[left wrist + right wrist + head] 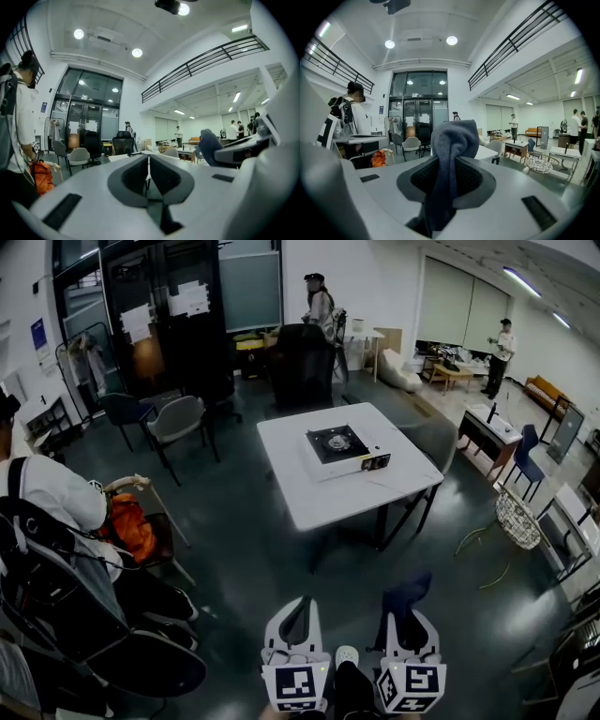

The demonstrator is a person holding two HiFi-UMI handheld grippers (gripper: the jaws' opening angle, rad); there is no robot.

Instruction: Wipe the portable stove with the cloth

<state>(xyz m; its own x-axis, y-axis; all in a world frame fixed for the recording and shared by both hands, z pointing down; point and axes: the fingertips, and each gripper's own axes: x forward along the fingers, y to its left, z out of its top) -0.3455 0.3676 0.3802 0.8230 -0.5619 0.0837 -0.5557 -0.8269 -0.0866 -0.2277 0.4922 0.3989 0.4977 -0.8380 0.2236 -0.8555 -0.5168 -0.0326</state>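
While both claws hang low at the 6 o'clock edge of the head view, the portable stove (342, 448) sits well apart from them, up at 12 o'clock, on a white square surface (309, 498). Stove: black top with a round burner at its centre and a pale body. A dark control panel shows at the corner toward 5 o'clock. It lies at an angle to the edges of the surface.

Left claw (298, 610): in the left gripper view the left claw (148, 171) has its two dark pads (133, 176) meeting along a thin vertical seam, with nothing between them. Closed and empty.

Right claw (410, 620): jaws clamped on the cloth (404, 594), which is dark blue-grey. In the right gripper view the cloth (452, 140) bunches into a rounded lump above the right claw (450, 176), and a fold runs down between the pads into the throat.

The two claws are just beside each other over the dark floor (244, 559), marker cubes toward the camera.

Surroundings:
- A grey chair (178, 418) stands at 10 o'clock of the surface.
- Another chair (433, 442) stands at 3 o'clock of the surface.
- A seated person (47, 493) with a backpack is at 9 o'clock in the head view.
- An orange bag (131, 526) is just beside that person.
- A wire basket (517, 517) is on the floor at 4 o'clock of the surface
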